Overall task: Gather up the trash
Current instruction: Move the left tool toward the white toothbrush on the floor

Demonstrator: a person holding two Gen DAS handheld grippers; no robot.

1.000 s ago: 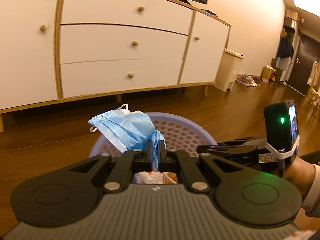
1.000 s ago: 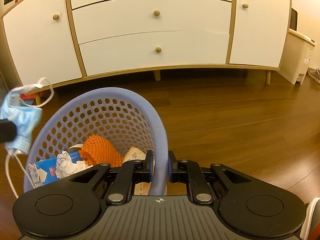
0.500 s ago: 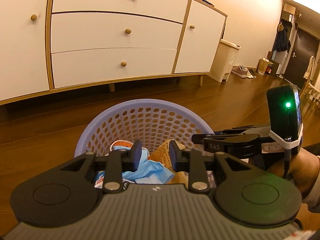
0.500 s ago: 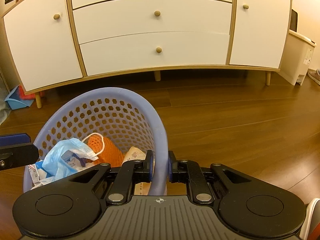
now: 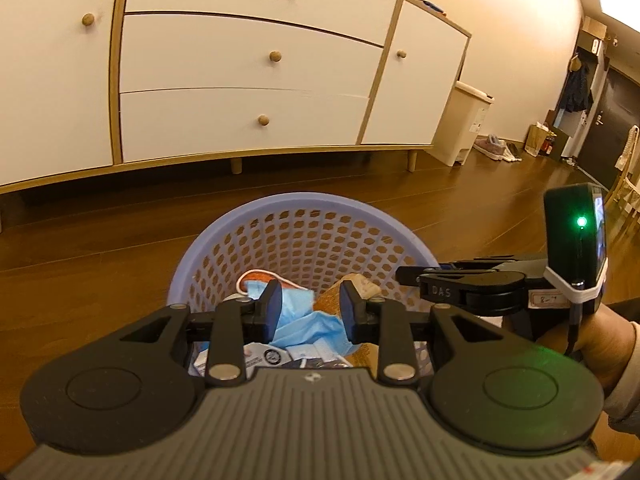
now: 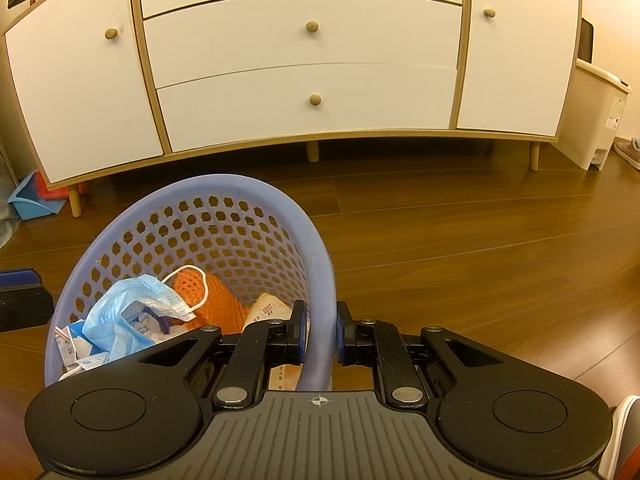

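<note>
With the left gripper (image 5: 308, 312) spreading empty above the face mask (image 6: 128, 316), the right gripper (image 6: 319, 334) is pinching the basket (image 6: 320, 264) rim, probably tipping it if jerked.

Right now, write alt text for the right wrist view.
The right gripper is clamped on the rim of a lavender perforated plastic basket on a wood floor. Inside lie a crumpled blue face mask, orange mesh and paper scraps; a white drawer cabinet stands behind.

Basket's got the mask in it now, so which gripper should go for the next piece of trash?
Left. Its fingers are open and empty above the basket, the mask lying inside. The right gripper is shut on the basket's rim, steadying it.
</note>
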